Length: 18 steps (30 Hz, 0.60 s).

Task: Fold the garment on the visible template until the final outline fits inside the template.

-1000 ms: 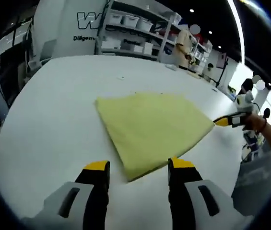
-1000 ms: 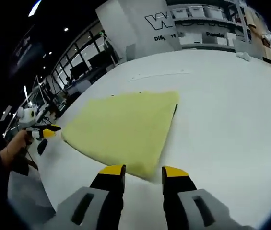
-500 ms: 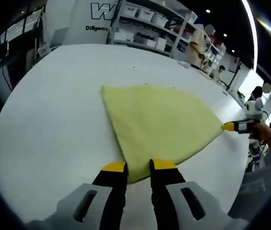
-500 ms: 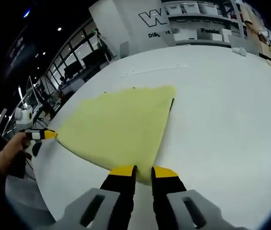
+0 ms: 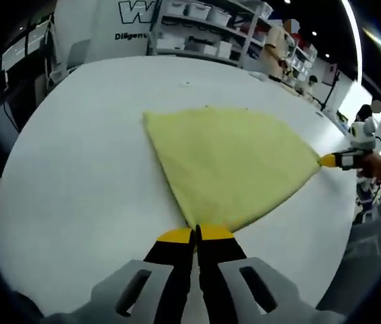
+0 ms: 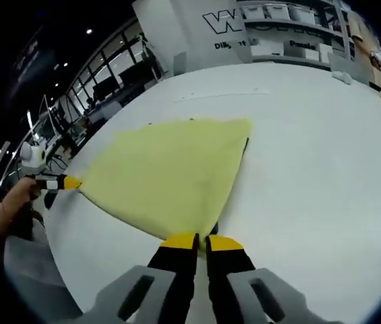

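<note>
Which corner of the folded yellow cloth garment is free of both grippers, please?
The far corner of the yellow cloth garment, lying flat on the white table; the others are pinched.

A broad white table (image 5: 75,169) carries a single pale yellow garment (image 5: 230,162), folded into a flat wedge and lying directly on its surface. In the left gripper view the wedge narrows toward 6 o'clock. In the right gripper view a thin dark template edge (image 6: 244,150) shows along its 3 o'clock side.

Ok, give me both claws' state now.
Left claw: closed on the near corner of the yellow garment.
Right claw: closed on another corner.
</note>
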Motion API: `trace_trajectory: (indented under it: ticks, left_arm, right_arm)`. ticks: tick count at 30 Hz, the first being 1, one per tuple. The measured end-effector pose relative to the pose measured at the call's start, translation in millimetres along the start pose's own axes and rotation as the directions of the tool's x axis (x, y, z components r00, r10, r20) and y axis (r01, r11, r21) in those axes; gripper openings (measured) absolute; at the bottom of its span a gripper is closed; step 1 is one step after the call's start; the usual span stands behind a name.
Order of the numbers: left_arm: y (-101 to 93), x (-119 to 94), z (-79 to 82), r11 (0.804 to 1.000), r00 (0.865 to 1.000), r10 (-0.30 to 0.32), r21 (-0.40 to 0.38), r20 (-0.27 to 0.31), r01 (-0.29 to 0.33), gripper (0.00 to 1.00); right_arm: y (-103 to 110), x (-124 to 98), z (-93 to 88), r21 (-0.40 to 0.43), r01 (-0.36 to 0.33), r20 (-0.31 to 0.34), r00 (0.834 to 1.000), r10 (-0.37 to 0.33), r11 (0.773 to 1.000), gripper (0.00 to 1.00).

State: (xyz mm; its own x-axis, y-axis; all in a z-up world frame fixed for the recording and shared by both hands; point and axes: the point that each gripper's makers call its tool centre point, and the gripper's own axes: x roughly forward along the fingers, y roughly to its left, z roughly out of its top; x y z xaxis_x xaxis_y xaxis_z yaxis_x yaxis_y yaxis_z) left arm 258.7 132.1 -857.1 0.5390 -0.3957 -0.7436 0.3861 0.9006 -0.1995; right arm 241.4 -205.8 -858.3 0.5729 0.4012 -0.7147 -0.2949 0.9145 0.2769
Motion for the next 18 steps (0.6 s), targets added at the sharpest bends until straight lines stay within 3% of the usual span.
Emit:
trace_trajectory:
  ticks: [9, 18]
  left_arm:
    - [1.7, -9, -12.0, 0.999, 1.000, 0.017, 0.045, -0.027, -0.016, 0.02]
    - [1.2, -17, -24.3, 0.999, 0.998, 0.041, -0.014, -0.041, -0.041, 0.02]
  right_arm:
    - [9, -8, -14.2, -0.015, -0.018, -0.017, 1.000, 0.018, 1.000, 0.00]
    - [15, -12, -26.0, -0.017, -0.022, -0.031, 0.999, 0.021, 1.000, 0.00]
